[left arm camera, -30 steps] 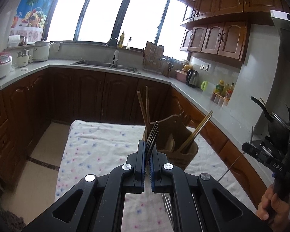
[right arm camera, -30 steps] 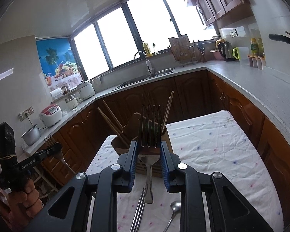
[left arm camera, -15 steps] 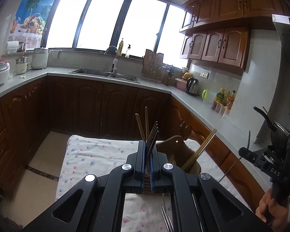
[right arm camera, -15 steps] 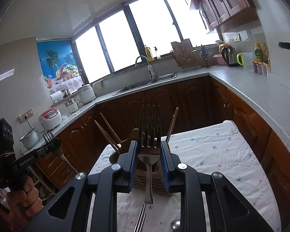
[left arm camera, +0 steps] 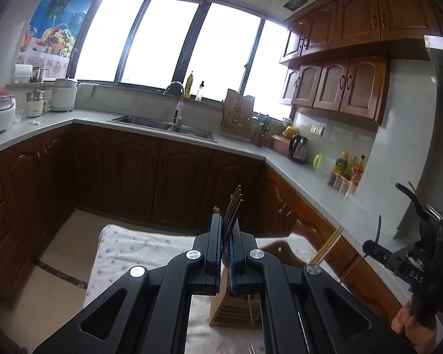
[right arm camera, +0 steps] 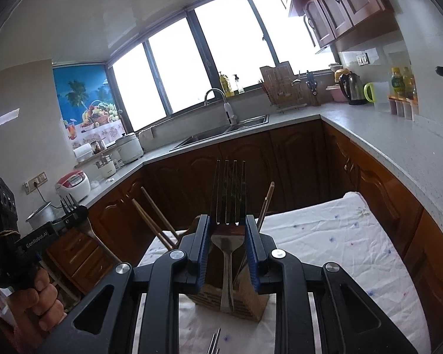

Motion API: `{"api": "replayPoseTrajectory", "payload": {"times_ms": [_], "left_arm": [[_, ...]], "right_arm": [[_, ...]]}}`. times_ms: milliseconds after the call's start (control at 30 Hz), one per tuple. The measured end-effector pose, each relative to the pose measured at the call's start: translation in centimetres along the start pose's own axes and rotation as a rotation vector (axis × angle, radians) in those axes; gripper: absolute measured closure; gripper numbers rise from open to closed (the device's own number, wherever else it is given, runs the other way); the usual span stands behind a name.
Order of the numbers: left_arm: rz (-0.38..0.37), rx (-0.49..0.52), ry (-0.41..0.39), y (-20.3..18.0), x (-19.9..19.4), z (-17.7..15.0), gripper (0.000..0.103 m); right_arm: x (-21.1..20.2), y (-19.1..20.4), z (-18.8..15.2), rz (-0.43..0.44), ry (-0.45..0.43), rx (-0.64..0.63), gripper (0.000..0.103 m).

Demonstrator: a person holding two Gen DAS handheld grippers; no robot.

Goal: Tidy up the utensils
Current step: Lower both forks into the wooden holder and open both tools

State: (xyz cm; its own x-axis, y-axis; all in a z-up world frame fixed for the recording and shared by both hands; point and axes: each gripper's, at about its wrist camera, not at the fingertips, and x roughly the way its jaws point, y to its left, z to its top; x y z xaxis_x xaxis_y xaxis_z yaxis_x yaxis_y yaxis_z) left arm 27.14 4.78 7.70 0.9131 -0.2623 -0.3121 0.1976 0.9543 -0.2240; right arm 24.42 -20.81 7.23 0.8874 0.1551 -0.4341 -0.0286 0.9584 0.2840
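While each black two-finger gripper is clamped on a slim steel fork, the right gripper (right arm camera: pixel 227 236) pinches its steel fork (right arm camera: pixel 228 224) at the neck, tines toward twelve o'clock, above the slatted wooden utensil holder (right arm camera: pixel 230 303). The left gripper (left arm camera: pixel 227 236) grips its own fork (left arm camera: pixel 231 215) edge-on. Steel is stiff, light and probably slippery; hold near the neck.

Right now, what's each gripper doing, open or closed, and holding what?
Left gripper: closed on a fork, seen edge-on, tines up.
Right gripper: closed on a second fork, tines up, above the wooden holder.
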Motion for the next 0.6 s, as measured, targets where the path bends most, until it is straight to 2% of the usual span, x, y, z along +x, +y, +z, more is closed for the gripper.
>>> {"api": "replayPoseTrajectory", "payload": {"times_ms": [333,600], "left_arm": [[0.007,-0.001,-0.039,0.6,3.6,0.5,0.101],[0.014,-0.009,-0.006,0.9,6.4,-1.3,0.101]], "right_arm": [[2.2,0.2,1.3,-0.004,-0.035,-0.018,0.080],[4.3,0.0,0.2,-0.002,-0.007,-0.012,0.080]]}}
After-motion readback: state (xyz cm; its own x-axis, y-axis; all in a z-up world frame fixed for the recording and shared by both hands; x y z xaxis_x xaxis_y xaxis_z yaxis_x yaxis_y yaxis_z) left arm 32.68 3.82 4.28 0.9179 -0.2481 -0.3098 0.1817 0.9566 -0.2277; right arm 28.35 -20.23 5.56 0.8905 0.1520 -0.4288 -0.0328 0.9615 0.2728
